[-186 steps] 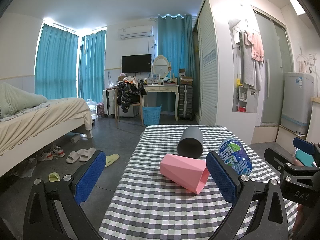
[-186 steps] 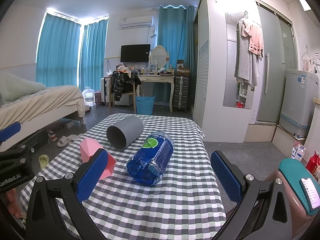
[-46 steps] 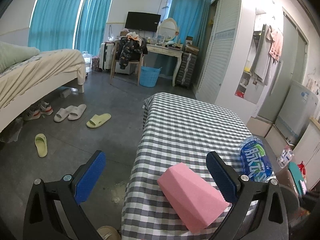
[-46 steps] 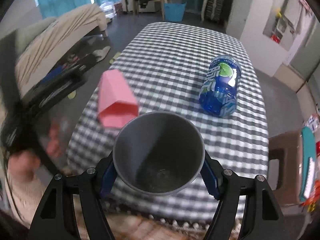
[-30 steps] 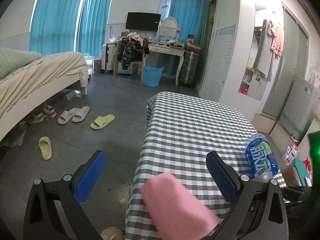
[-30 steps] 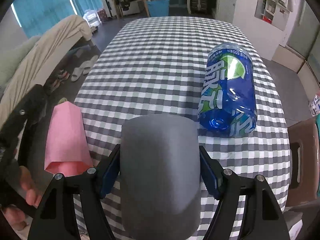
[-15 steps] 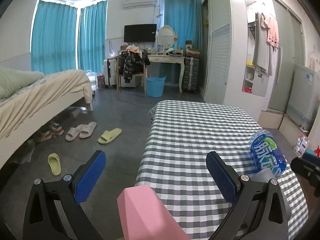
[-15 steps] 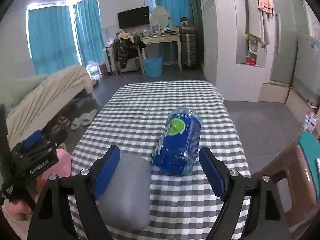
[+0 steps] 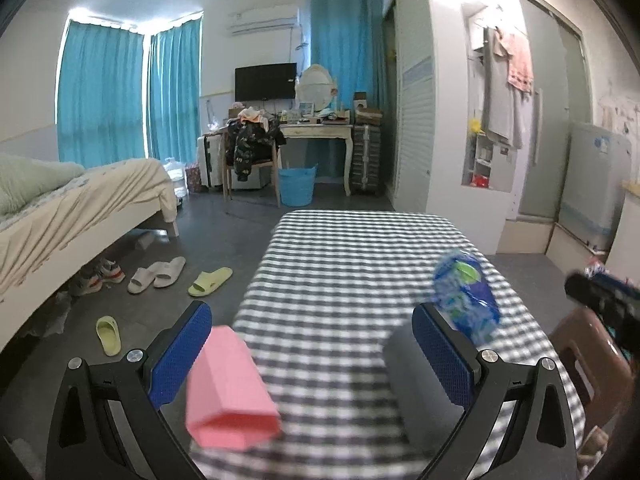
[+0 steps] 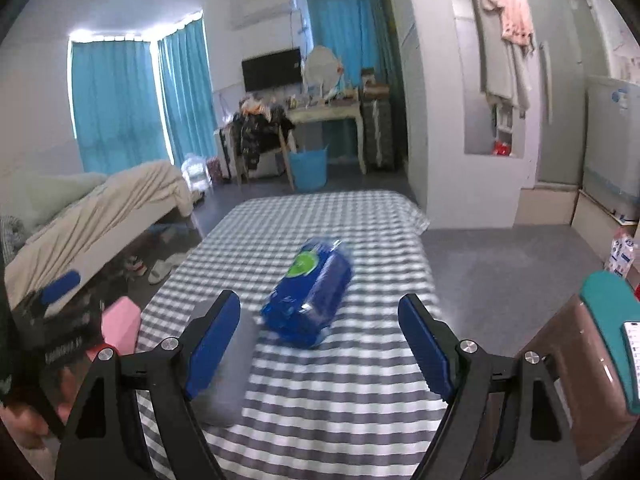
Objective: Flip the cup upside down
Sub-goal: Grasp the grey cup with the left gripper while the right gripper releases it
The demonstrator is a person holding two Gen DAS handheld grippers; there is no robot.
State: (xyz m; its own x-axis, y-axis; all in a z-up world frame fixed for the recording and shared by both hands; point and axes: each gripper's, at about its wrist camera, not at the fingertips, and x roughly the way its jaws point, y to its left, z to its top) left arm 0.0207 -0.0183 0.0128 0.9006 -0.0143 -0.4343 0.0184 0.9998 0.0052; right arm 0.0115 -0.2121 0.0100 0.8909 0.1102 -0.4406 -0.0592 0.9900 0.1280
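Grey cup (image 10: 224,380) stands on the near edge of the checked table (image 10: 320,220), rim down by the look of it: closed rounded end up, wider toward the cloth. Blurred, so rim contact not confirmed. In the left wrist view it sits just behind the right-hand pad, grey cup (image 9: 404,364).

Handling (judged): plain plastic tumbler, light, stiff, smooth wall, prob. a bit slippery under the pads; not fragile. Tapered, so a grip mid-body across the wall is best; too high on the narrow end and it may squirt out. Cloth underneath is soft and can bunch, so the cup may tip if nudged sideways.

Right gripper (image 10: 320,344): fingers spread wide, nothing between them; cup lies just left of and behind its left finger, not held.
Left gripper (image 9: 312,352): fingers spread apart too, holding nothing. Pink cup (image 9: 228,396) sits in the gap toward the left pad, at the table's near-left corner, wide end toward the lens; whether it's tilted or lying flat, can't tell. It overhangs or sits v. close to the edge: fall risk.

Around: blue water bottle (image 10: 308,296) lies on its side mid-table, just beyond the grey cup, near enough to be knocked and roll. Brown stool (image 10: 576,392) w/ teal item beside the table on the right. Bed (image 9: 72,208) and slippers (image 9: 160,274) off to the left, well apart.
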